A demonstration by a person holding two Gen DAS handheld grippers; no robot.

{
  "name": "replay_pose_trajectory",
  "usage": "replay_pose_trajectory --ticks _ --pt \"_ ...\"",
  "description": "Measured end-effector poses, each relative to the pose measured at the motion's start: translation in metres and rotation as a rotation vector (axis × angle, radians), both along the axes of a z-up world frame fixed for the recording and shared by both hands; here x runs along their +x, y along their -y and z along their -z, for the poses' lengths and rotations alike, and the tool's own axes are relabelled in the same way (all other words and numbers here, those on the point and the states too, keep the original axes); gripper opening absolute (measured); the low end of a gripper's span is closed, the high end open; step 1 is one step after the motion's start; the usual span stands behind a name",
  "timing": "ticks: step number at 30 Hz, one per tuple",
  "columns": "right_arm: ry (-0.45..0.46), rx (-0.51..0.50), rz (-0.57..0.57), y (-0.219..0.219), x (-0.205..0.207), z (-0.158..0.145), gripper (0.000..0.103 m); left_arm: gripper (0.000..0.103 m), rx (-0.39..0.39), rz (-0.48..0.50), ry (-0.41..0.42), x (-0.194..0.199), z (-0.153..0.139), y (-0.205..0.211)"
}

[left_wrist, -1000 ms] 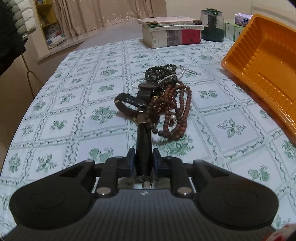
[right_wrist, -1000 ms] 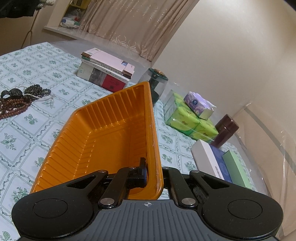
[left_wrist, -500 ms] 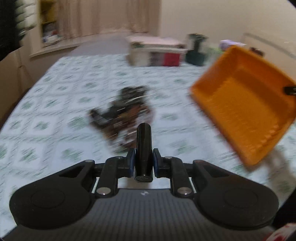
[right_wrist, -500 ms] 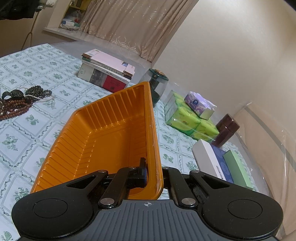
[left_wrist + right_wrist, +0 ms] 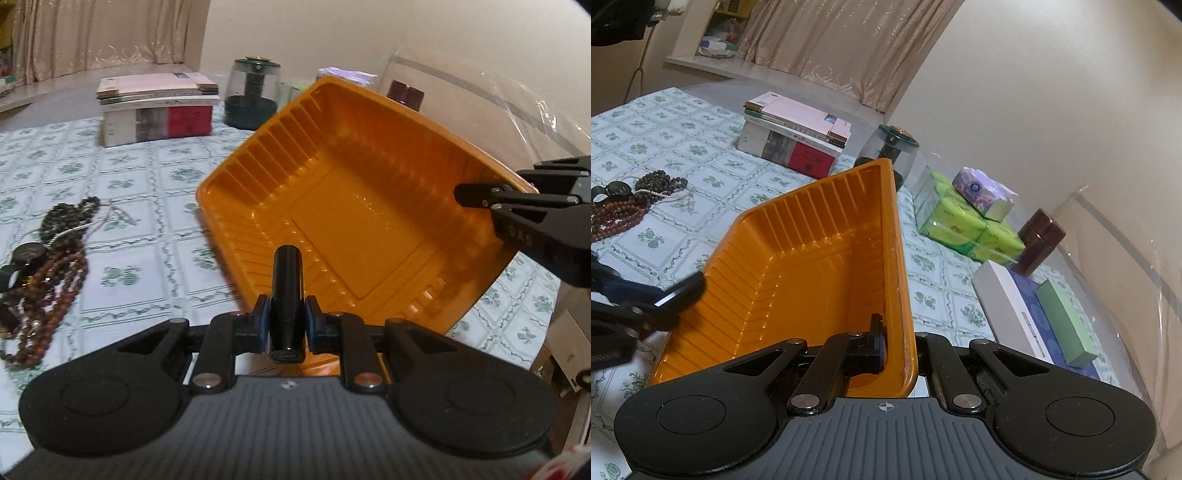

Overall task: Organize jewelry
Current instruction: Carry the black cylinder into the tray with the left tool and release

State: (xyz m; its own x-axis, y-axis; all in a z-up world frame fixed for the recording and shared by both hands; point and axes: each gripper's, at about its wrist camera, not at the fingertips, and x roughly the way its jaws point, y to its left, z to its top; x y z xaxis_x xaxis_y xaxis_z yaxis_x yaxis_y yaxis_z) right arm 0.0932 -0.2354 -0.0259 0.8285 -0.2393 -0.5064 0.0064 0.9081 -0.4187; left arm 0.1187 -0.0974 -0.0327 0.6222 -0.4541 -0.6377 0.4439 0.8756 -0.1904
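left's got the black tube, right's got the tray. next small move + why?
Probably ease the left gripper forward over the orange tray and open it. The black tube is clamped with its tip already at the near rim, and the right gripper holds the empty tray tilted toward it.

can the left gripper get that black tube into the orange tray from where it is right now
Probably yes. The left gripper holds the black tube just short of the orange tray, whose open side tilts toward it. The right gripper grips the far rim, clear of the path.
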Motion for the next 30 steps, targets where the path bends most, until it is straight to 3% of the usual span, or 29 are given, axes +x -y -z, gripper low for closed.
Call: replay_pose_trajectory --ticks 12,30 --pt "-0.129 -0.001 0.03 0.012 0.006 0.004 0.004 0.018 0.0 0.035 -0.03 0.011 0.01 0.015" --pt "-0.2 -0.052 0.019 0.004 0.009 0.005 0.004 0.018 -0.001 0.051 -0.04 0.012 0.019 0.02"
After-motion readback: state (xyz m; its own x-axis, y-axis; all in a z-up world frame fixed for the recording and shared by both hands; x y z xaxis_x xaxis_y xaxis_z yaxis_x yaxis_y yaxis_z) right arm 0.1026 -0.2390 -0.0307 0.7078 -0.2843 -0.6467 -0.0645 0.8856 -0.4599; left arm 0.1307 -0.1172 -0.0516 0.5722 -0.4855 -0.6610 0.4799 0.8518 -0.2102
